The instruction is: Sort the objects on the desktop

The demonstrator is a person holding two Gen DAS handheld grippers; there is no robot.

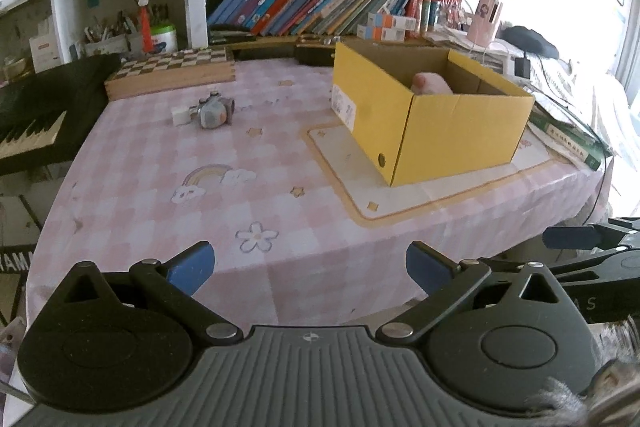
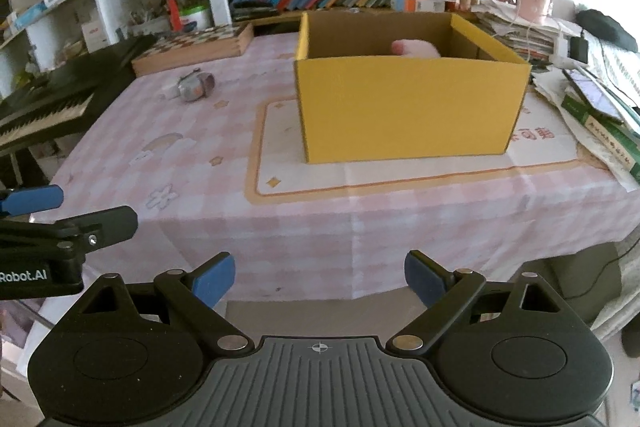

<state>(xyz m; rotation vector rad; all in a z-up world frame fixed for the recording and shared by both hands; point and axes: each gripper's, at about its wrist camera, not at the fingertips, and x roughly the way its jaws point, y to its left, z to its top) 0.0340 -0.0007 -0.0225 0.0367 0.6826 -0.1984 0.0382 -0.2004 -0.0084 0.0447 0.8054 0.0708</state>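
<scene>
Well, far left a keyboard (image 1: pixel 36 115) flanks the table (image 1: pixel 280 211). Next, near the chessboard box (image 1: pixel 172 71), lies the small grey toy (image 1: pixel 214 111), touching a white block (image 1: pixel 181 115). It looks light, hard and rounded, likely to roll; I'd take it across its body, not the knobs. Right of that stands the yellow box (image 1: pixel 432 131), something pink (image 1: pixel 430 83) inside. The left gripper (image 1: pixel 310 267) and right gripper (image 2: pixel 319 277) both gape empty over the table's near edge.
</scene>
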